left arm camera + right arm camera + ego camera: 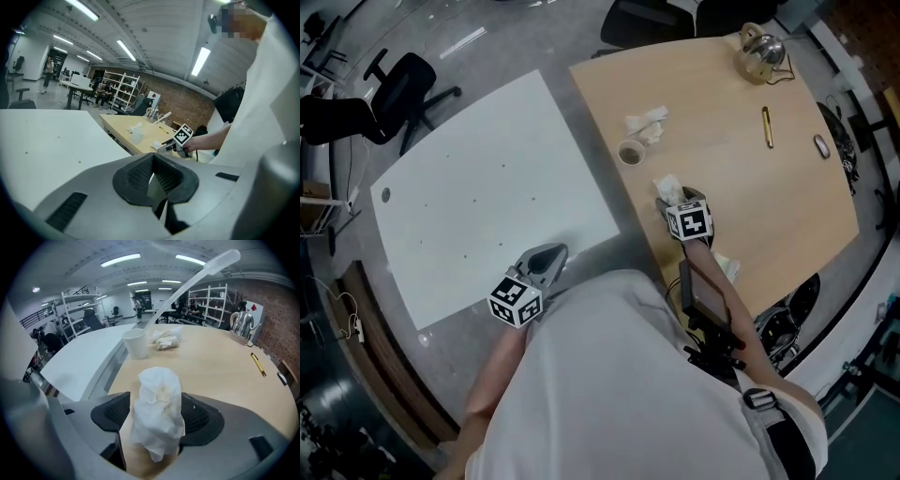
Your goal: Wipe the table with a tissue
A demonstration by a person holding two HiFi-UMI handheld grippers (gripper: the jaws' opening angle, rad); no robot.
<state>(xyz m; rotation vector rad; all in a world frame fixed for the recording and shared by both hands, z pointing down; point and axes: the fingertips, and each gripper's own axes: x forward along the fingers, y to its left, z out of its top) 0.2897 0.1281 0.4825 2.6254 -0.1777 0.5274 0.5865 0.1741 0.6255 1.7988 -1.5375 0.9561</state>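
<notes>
At the near edge of the wooden desk (759,216), holding the right hand-held gripper (672,198) wide open around a crumpled tissue (158,394); holding the left hand-held gripper (152,182) closed and empty by the white desk (487,187).

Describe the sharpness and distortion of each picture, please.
Head view: sharp, but the fisheye lens bends the edges of the wooden table. Left gripper view: dark round vignette, with the ceiling lamps overexposed. Right gripper view: the tissue is sharp, and the far shelves look bowed.
</notes>
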